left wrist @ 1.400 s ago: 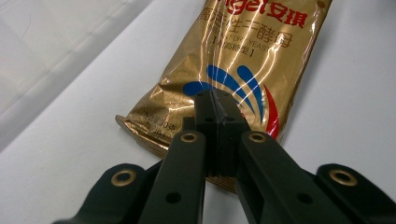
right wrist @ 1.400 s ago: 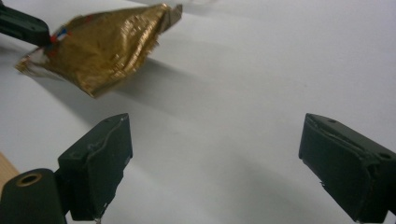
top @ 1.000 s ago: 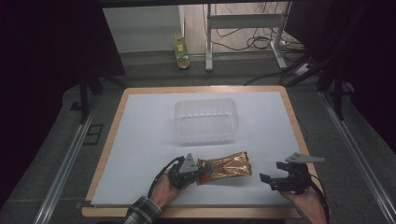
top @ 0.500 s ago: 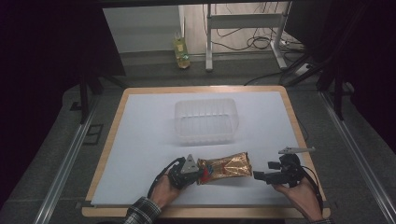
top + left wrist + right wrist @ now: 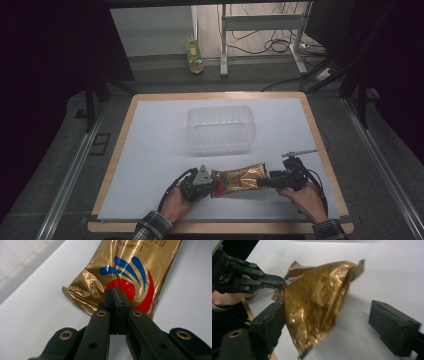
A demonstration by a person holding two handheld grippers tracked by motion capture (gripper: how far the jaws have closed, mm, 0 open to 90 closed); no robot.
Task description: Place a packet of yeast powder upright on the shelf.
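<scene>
A gold foil yeast packet [image 5: 239, 179] with a red and blue logo lies near the table's front edge. My left gripper [image 5: 213, 186] is shut on its left end; in the left gripper view the jaws [image 5: 117, 298] pinch the packet [image 5: 130, 267] at its near edge. My right gripper [image 5: 264, 182] is at the packet's right end. In the right gripper view the packet [image 5: 317, 305] stands between its jaws [image 5: 332, 322], against the left one and apart from the right one. These jaws have just been closing and remain open.
A clear plastic container [image 5: 220, 127] sits at mid-table behind the packet. White paper [image 5: 150, 150] covers the wooden table. A yellow bottle [image 5: 194, 55] and a metal frame stand on the floor beyond. Rails run along both table sides.
My right gripper has moved left from the table's right side to the packet, whose right end now sits between its jaws. The left gripper and its grip are unchanged.
</scene>
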